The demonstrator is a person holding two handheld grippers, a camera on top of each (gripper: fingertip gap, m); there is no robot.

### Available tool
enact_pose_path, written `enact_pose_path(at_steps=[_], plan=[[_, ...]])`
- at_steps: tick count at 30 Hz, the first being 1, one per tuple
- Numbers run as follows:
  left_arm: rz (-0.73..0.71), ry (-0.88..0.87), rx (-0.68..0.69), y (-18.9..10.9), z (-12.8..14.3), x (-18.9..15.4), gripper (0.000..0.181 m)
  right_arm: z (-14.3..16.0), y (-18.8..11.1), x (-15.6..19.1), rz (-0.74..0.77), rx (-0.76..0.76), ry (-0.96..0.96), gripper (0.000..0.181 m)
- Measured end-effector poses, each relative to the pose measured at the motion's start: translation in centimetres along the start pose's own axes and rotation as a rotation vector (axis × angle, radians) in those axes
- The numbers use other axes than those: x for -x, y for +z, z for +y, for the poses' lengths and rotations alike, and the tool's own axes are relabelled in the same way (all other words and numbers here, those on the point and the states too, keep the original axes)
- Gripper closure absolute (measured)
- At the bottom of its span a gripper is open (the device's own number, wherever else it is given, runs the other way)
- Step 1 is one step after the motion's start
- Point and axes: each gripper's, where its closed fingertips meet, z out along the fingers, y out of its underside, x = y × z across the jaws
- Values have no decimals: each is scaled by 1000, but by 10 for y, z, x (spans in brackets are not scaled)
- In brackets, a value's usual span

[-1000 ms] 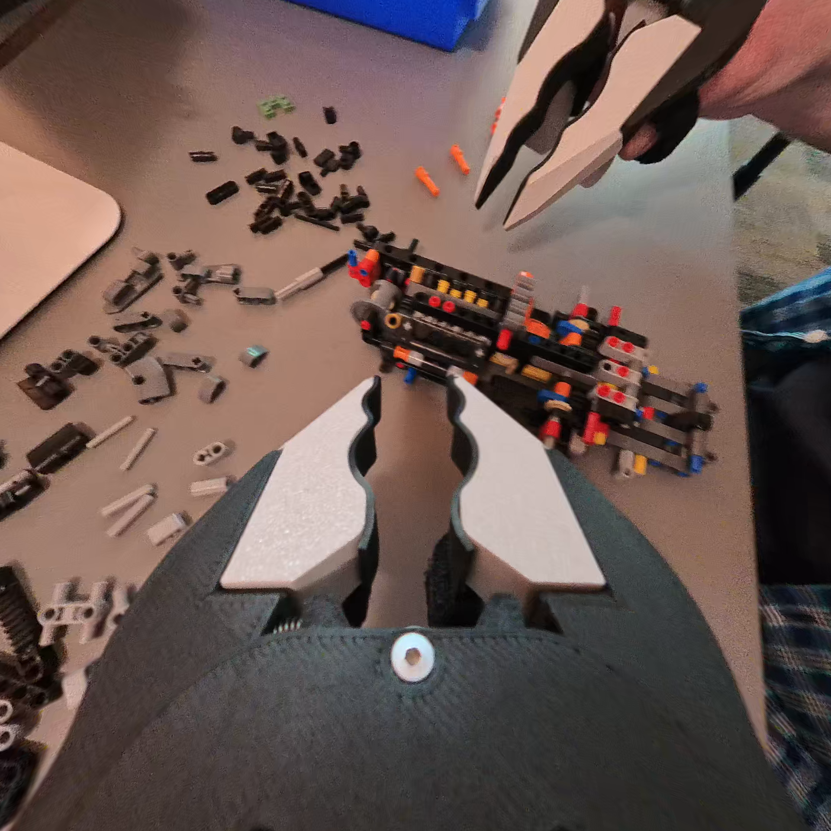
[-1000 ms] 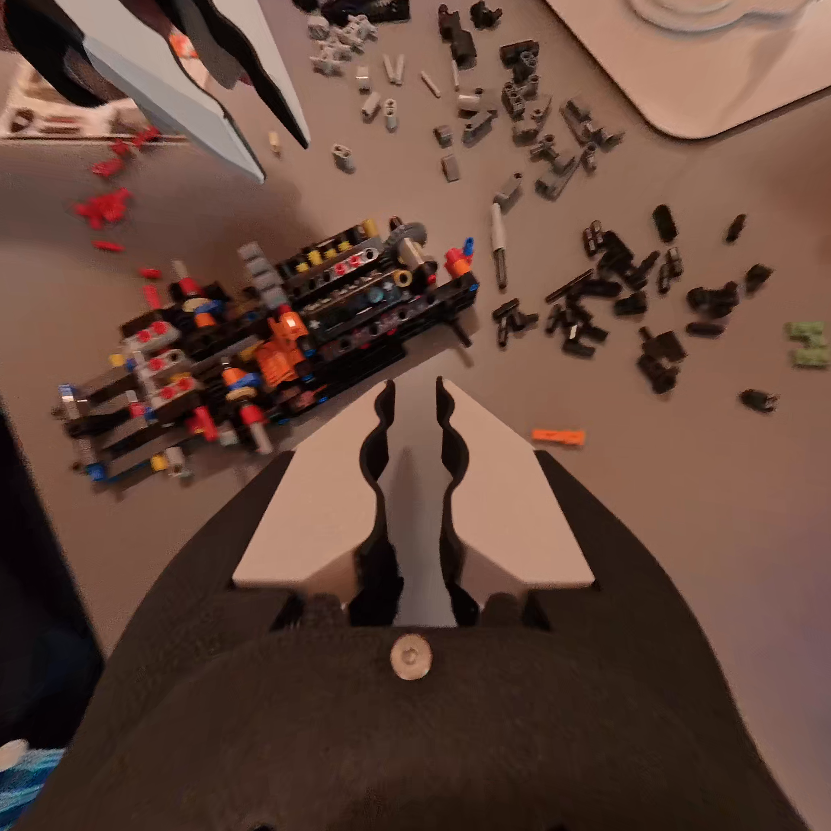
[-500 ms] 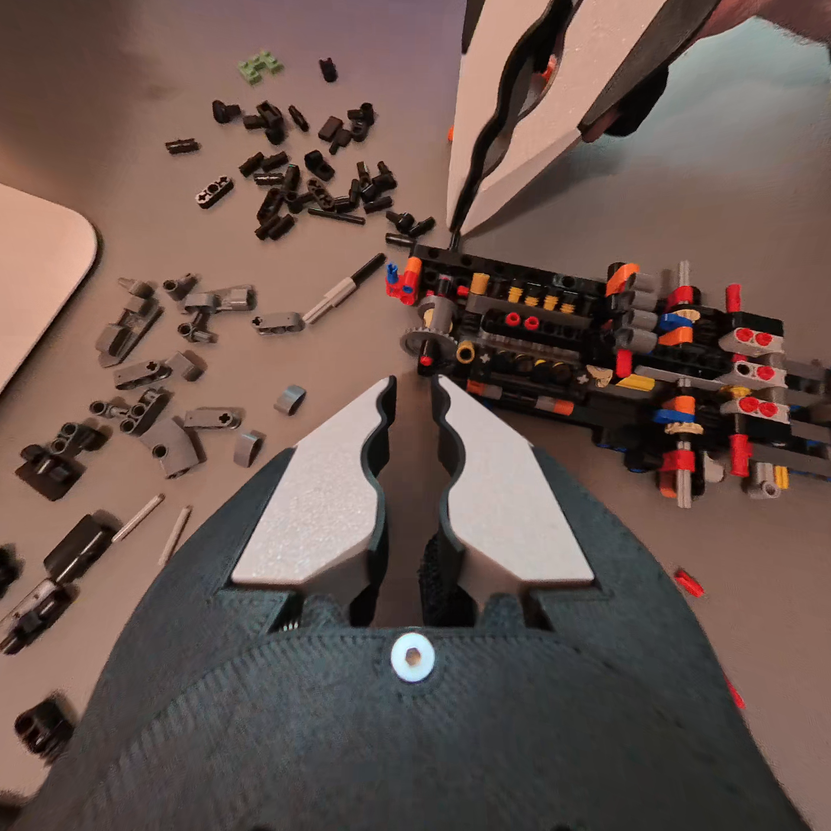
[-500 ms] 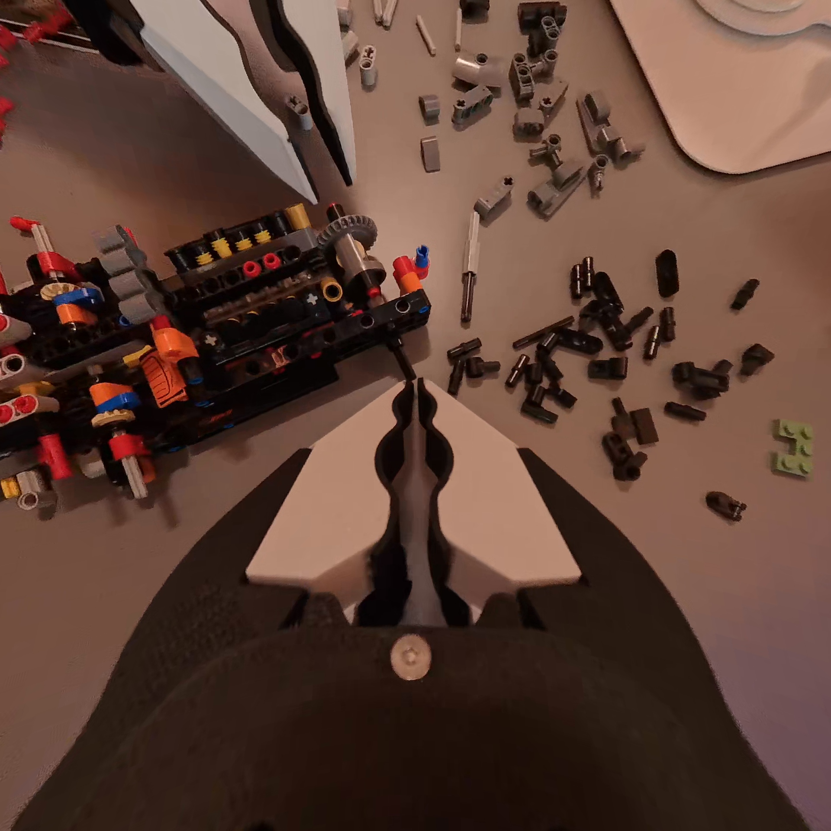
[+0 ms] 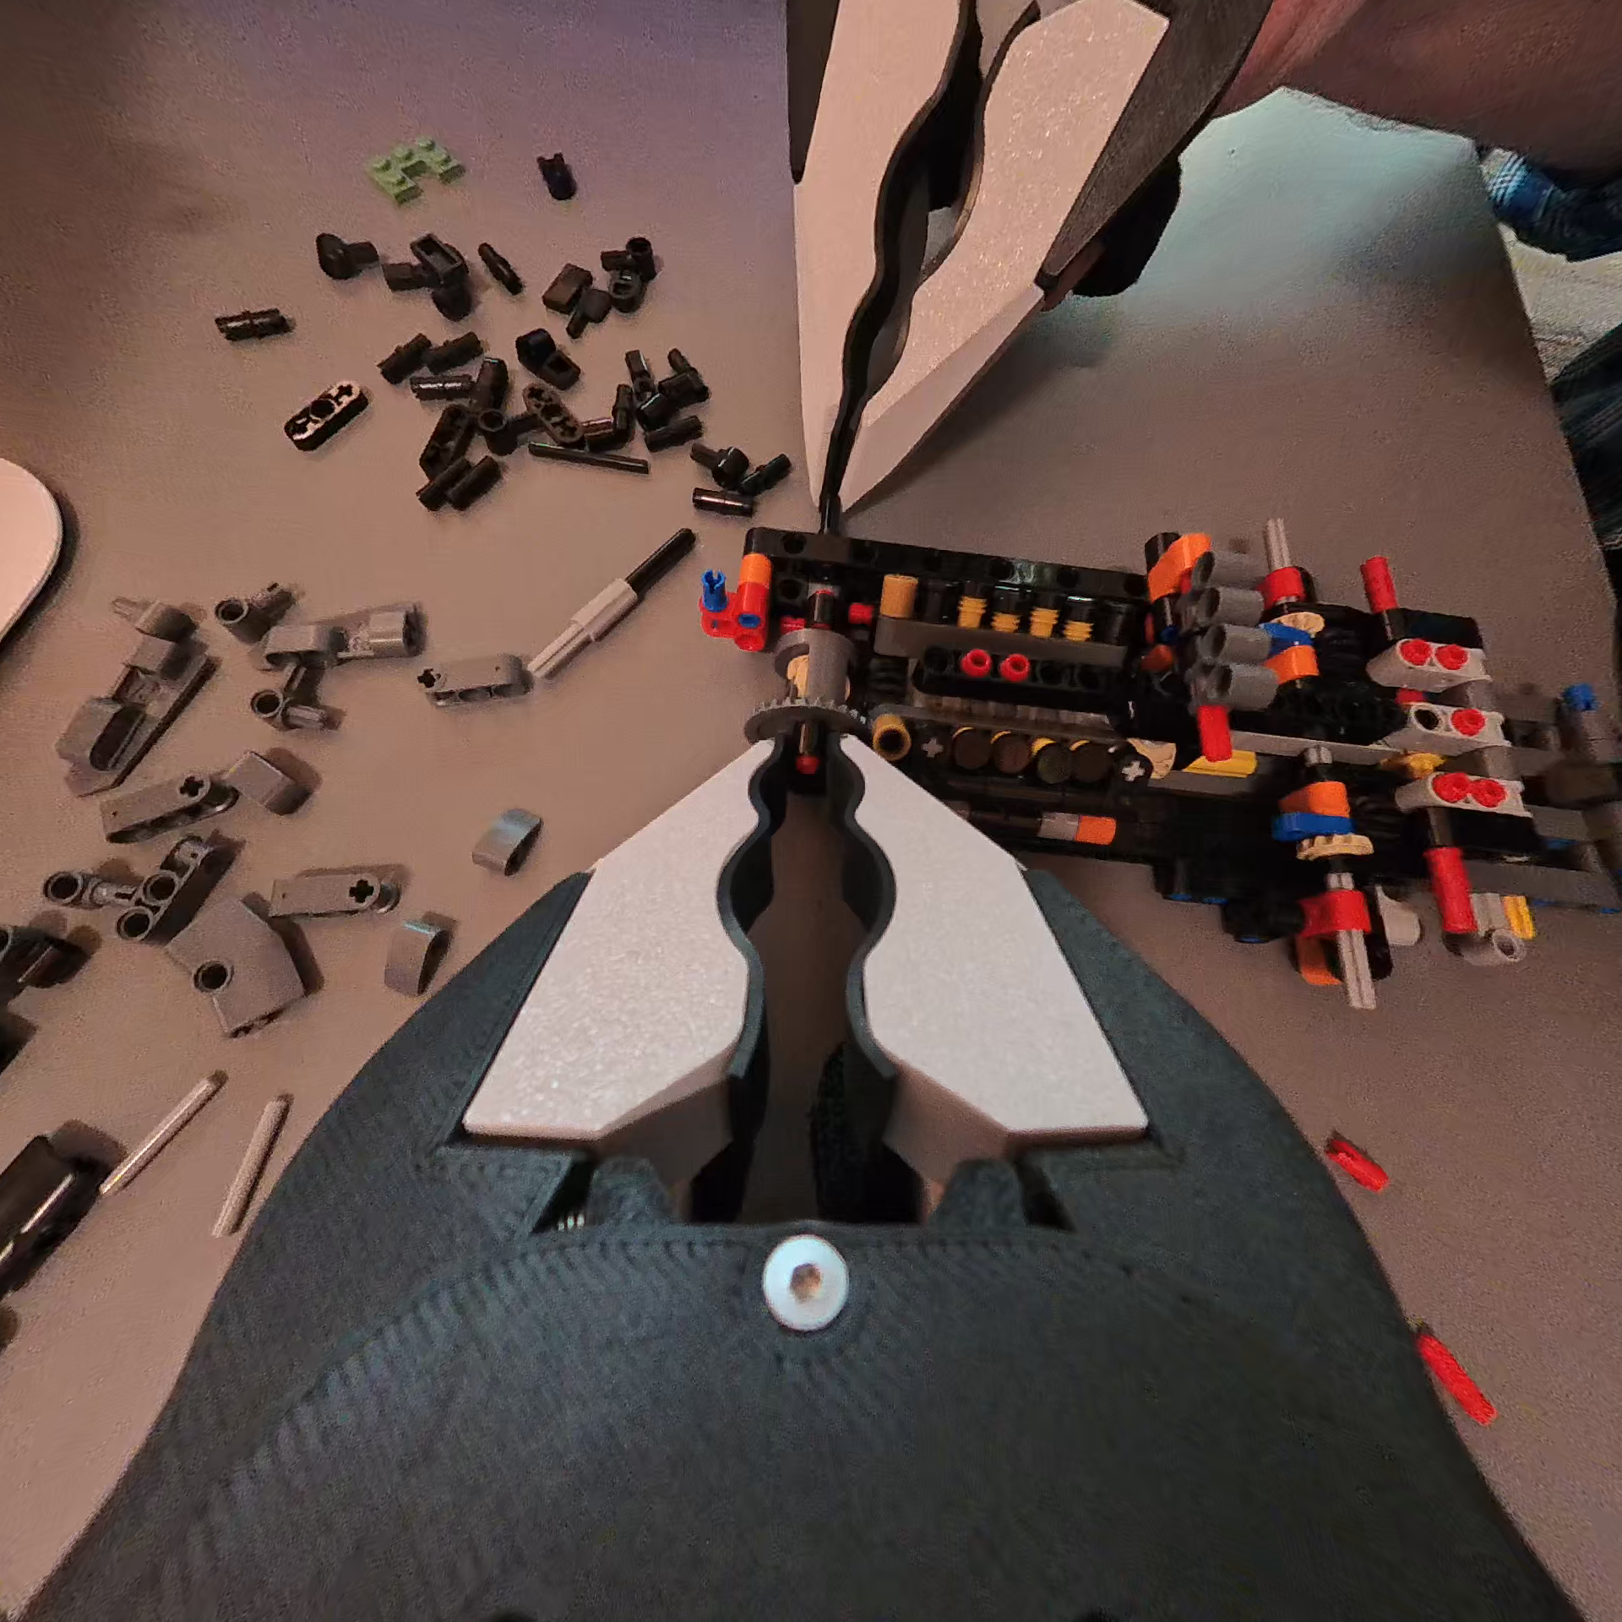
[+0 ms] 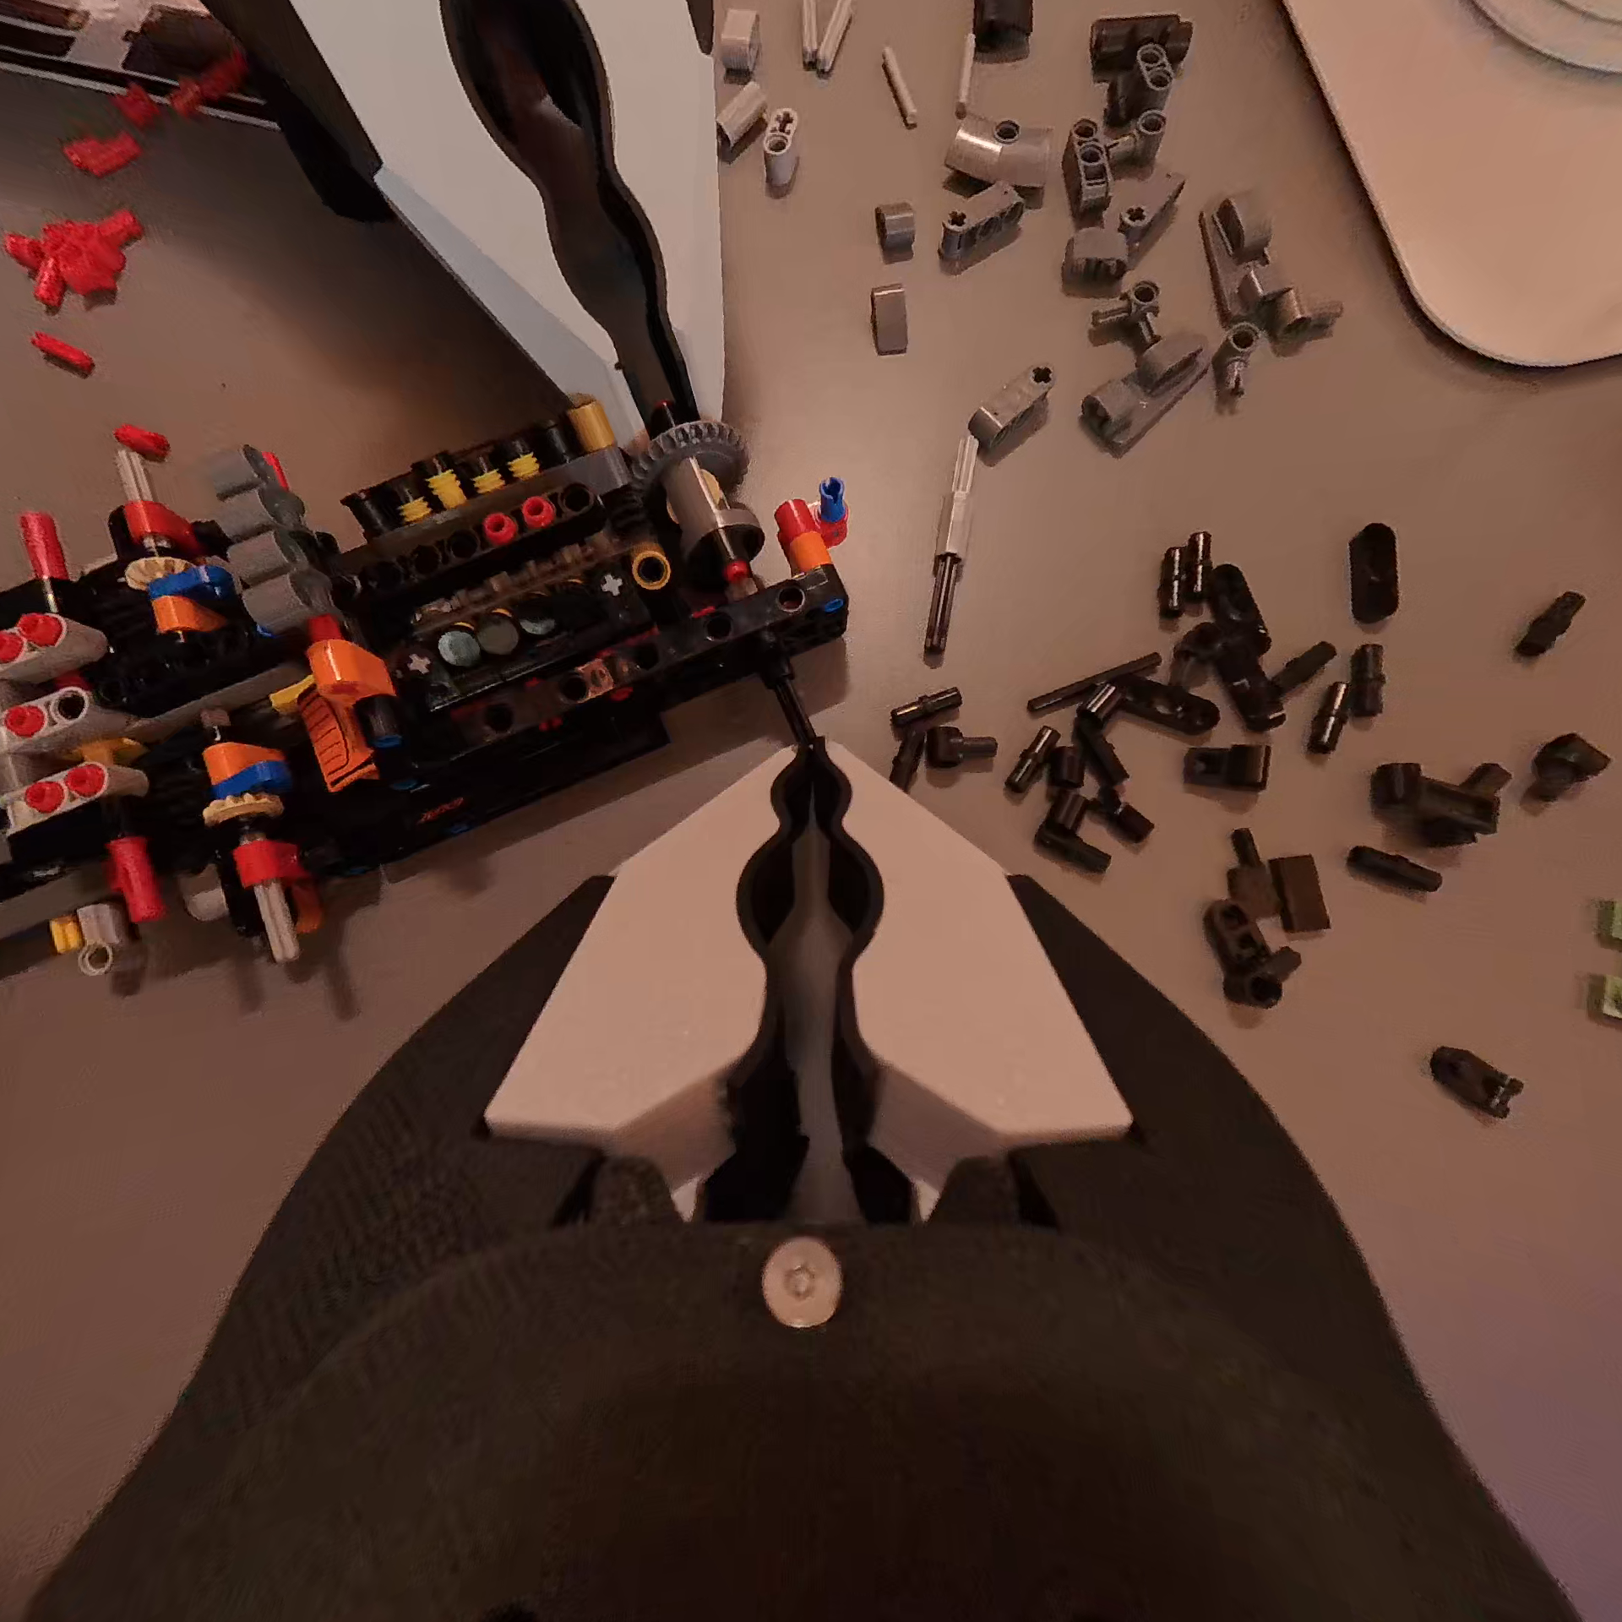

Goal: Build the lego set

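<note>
At the far left of the left wrist view, a pale rounded pad (image 5: pixel 22 544) enters the frame edge. To its right, grey beams and connectors (image 5: pixel 175 790) lie scattered on the grey table (image 5: pixel 1141 1097), with two thin grey axles (image 5: pixel 211 1150) below them. Above, a cluster of small black pins and connectors (image 5: pixel 527 386) sits near a green plate (image 5: pixel 414 167).

At centre, the left gripper (image 5: pixel 806 757) stands at the end of the partly built lego model (image 5: pixel 1141 728). Its jaws are set to a narrow gap around the red tip of the shaft that carries the grey gear (image 5: pixel 803 721); contact with that tip cannot be confirmed. A grey and black shock absorber (image 5: pixel 614 601) lies just left of the model.

At upper centre, the right gripper (image 5: pixel 834 513) descends to the model's near black beam. In the right wrist view, the right gripper (image 6: pixel 812 748) has its tips pinched together on a black axle pin (image 6: pixel 790 693) seated in the end hole of that beam.

The model extends from centre to the right edge, lying flat on the table. Loose red pins (image 5: pixel 1448 1378) lie at lower right.
</note>
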Motion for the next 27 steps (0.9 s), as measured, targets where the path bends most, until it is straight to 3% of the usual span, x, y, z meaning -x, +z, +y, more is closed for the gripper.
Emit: enact_pose_path(at_steps=[1, 27], plan=[[4, -1, 1, 0, 0, 0, 174, 0, 0, 0, -9, -4, 3, 181], [2, 39, 25, 0, 4, -4, 174, -3, 3, 1, -12, 39, -91, 181]])
